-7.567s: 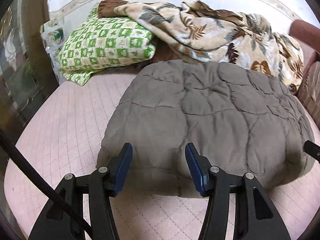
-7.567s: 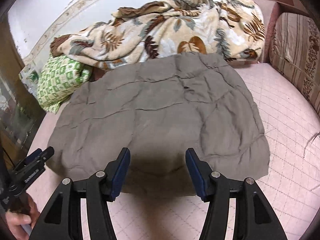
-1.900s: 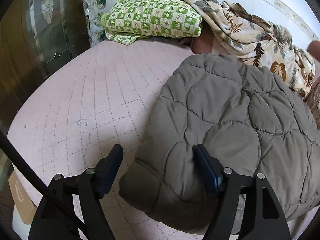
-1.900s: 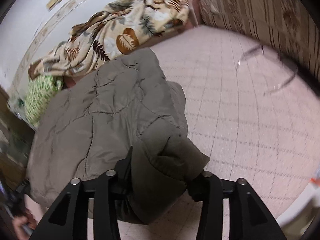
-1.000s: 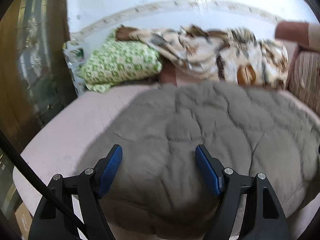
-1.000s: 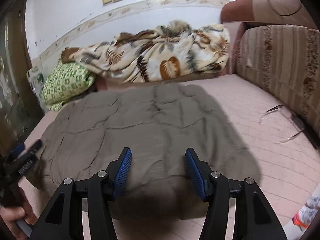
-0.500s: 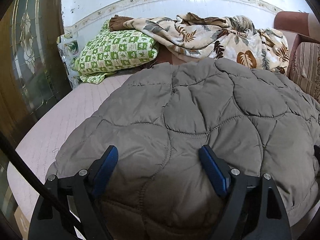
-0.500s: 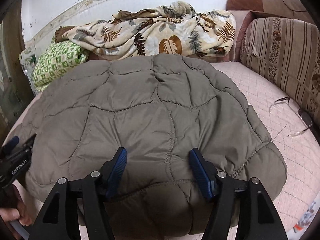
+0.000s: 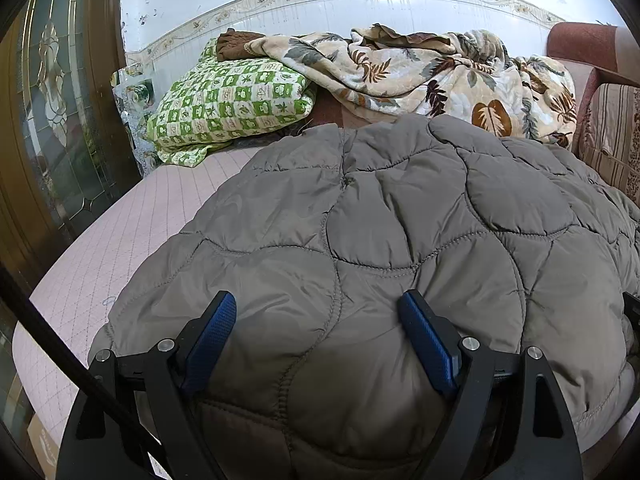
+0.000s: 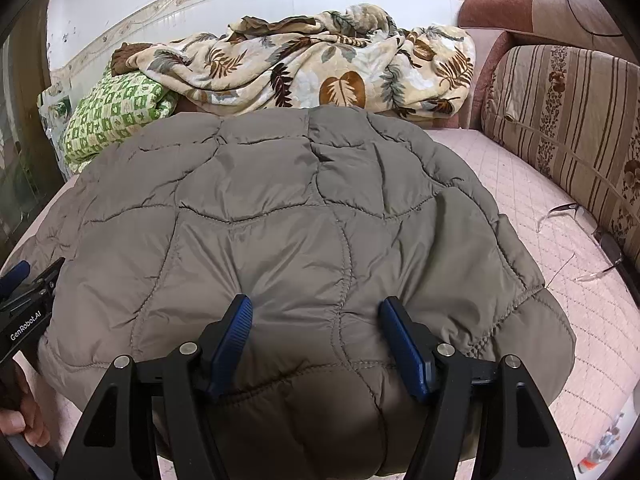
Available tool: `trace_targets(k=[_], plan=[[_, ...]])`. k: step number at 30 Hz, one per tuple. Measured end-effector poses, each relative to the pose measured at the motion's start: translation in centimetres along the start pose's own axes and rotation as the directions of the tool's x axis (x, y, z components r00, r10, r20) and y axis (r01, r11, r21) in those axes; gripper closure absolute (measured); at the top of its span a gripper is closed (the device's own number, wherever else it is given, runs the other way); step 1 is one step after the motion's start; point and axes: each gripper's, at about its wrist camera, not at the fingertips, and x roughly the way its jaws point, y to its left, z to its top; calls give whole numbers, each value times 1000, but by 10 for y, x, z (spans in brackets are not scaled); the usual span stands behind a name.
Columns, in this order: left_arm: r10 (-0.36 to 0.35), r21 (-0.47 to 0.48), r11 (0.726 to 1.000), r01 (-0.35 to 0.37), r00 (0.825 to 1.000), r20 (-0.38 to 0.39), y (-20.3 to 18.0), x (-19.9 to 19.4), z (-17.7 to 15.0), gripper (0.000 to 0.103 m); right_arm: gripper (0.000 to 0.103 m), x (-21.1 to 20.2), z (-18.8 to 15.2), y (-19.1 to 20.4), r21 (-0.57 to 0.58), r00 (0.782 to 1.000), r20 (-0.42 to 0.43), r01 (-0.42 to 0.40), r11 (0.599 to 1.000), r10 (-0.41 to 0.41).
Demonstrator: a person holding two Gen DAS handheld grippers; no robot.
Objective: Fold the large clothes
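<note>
Now both tools sit much lower and closer to the quilted grey coat (image 9: 400,232) than half a second ago, when the padding only filled the lower half of each view; a second ago they hung well above it with the pink bed (image 9: 120,240) showing around its edges. Two seconds back the right tool was clamped on a lifted corner, and that corner is now laid down, so one fold looks finished and the coat lies as a thick bundle across the bed, just in front of the leaf-print blanket (image 10: 320,64) and the green checked pillow (image 9: 228,100).

The left gripper (image 9: 320,336) has its jaws spread wide, and the near edge of the coat bulges up between them, touching or nearly touching the blue pads. The right gripper (image 10: 316,340) is likewise released, straddling a puffed panel at the near hem (image 10: 304,384). Neither holds cloth. Judging from this, both are pressing or settling onto the near edge, probably to flatten the bundle or to take a fresh grip for another fold away from the person.
</note>
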Motion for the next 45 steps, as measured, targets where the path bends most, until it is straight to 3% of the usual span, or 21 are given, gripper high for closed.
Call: trace_targets(k=[17, 21, 24, 27, 30, 33, 36, 41, 44, 45], plan=[[-12, -7, 1000, 12, 1000, 4, 3, -2, 2, 19, 32, -9, 2, -6, 48, 999, 29, -29, 998, 27], [-5, -65, 998, 9, 999, 51, 18, -9, 17, 19, 32, -30, 12, -11, 67, 993, 108, -46, 997, 38], [-27, -107, 994, 30, 999, 35, 32, -2, 38, 19, 31, -38, 28, -15, 81, 988, 150, -44, 996, 31], [-3, -127, 992, 4, 1000, 10, 42, 13, 54, 19, 32, -25, 52, -9, 63, 991, 121, -62, 996, 54], [25, -154, 988, -34, 998, -64, 55, 37, 56, 19, 32, -3, 70, 0, 24, 996, 65, -55, 998, 53], [-35, -224, 975, -1, 987, -159, 69, 59, 47, 19, 31, 28, 78, -2, 50, 998, -22, -51, 997, 52], [-64, -251, 968, 14, 979, -193, 73, 70, 43, 19, 26, 53, 75, -3, 61, 993, -97, -65, 996, 71], [-43, -245, 970, 1, 985, -168, 73, 65, 43, 19, 24, 58, 72, -1, 22, 993, -106, -53, 998, 55], [-35, -227, 974, 10, 993, -109, 77, 37, 39, 19, 24, 23, 71, -16, 94, 990, -51, -124, 988, 130], [-30, -225, 974, 9, 995, -92, 77, 22, 33, 19, 24, 8, 67, -20, 98, 993, -24, -111, 989, 114]])
